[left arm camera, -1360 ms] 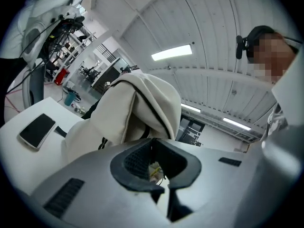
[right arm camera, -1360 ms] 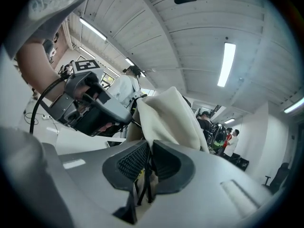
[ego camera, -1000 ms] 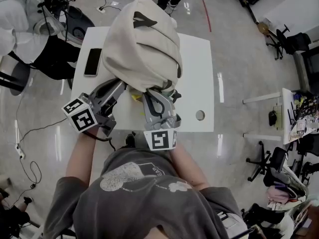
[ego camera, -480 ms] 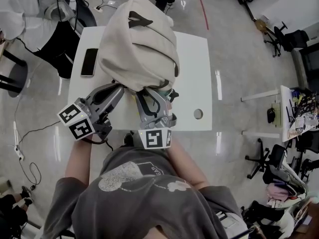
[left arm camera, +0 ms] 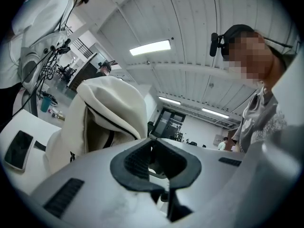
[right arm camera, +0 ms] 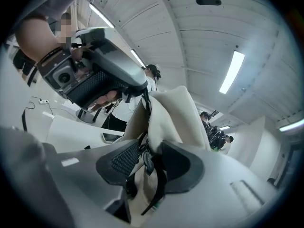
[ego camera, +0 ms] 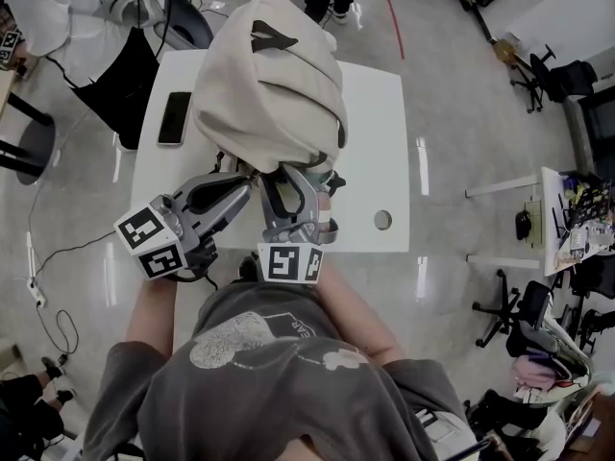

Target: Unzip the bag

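Release of the black zipper pull (right arm camera: pixel 147 167) appears in hand, the right tool (right arm camera: pixel 149 150) being opened around it against the beige fabric backpack (right arm camera: pixel 175 113) just ahead, the left tool (left arm camera: pixel 153 158) nearly closed on nothing, so a fresh grip is likely called for.

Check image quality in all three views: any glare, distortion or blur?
Head view: sharp, with glare streaks on the floor. Left gripper view: heavy fisheye, black corners, ceiling light blown out. Right gripper view: same fisheye; the bag is close up and looks slightly soft.
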The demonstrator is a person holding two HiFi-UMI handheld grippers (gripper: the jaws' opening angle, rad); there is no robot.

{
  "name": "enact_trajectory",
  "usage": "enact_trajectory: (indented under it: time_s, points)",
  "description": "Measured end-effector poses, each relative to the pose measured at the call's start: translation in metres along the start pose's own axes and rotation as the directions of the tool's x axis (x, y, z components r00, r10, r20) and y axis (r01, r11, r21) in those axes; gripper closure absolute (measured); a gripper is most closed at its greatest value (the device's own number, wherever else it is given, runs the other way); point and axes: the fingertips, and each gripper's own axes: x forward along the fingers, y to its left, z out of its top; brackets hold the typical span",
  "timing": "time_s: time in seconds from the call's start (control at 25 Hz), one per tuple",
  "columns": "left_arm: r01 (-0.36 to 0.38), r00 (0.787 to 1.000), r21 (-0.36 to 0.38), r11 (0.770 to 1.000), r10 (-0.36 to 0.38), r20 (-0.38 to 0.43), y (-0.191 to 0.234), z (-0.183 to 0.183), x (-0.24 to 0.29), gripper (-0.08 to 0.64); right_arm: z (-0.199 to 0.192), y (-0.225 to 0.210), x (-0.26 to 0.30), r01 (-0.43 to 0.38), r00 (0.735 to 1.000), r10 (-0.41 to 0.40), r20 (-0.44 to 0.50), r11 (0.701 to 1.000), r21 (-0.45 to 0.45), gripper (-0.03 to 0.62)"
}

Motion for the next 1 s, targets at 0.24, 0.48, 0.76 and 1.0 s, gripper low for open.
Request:
enact_trajectory:
  time_s: [0.24, 0.48, 0.76, 1.0]
  points:
    - [-0.012, 0.999, -0.053, 0.998, 0.014, 0.031, 0.004, -0.002, -0.005, 0.522, 0.002, -0.004, 0.007, 0.004, 1.000, -0.004, -0.002, 0.998, 0.062, 0.504]
    - [-0.054, 0.979, -0.275, 0.960, 0.105, 0.175, 0.049, 0.021, -0.018, 0.522, 0.000, 0.005, 0.001, -0.072, 0.997, 0.071, 0.016, 0.995, 0.063, 0.535]
    - [-0.021, 0.954, -0.341, 0.940, 0.121, 0.273, 0.068, 0.034, -0.036, 0.520, -0.003, 0.002, -0.005, -0.087, 0.996, 0.086, 0.016, 0.991, 0.102, 0.538]
    - [-0.096, 0.869, -0.338, 0.936, 0.244, 0.430, 0.119, 0.081, -0.097, 0.518, -0.015, -0.005, -0.009, -0.082, 0.997, 0.083, -0.003, 0.991, 0.107, 0.541]
